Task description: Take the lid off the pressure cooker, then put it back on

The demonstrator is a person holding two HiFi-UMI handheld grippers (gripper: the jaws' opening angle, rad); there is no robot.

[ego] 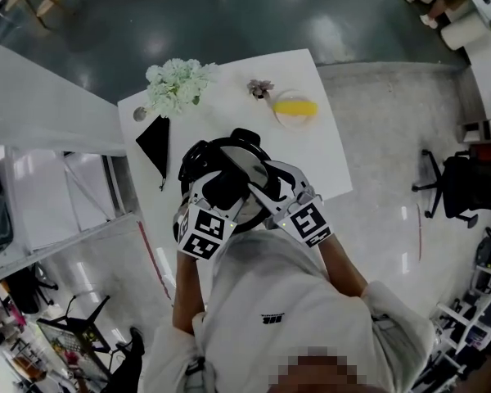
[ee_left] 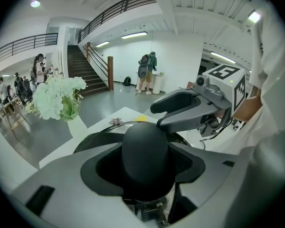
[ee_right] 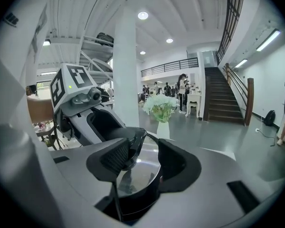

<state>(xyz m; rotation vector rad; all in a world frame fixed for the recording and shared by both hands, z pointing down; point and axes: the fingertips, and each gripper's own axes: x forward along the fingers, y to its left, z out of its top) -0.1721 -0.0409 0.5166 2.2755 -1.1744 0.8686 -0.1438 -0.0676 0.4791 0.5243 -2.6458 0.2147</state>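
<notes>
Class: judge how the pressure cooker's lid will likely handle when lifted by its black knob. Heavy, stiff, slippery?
The lid looks like polished metal, so probably rigid and heavy for its size. Its knob is smooth and domed, so the left hand-held gripper closed round it could slip off upward. Held at one central point, it may tilt.

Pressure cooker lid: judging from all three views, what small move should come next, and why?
Probably close the right gripper on the black curved handle. Its jaws stand round it with a gap showing the shiny steel lid, while the left gripper clamps the black round knob. That would steady things before lifting.
</notes>
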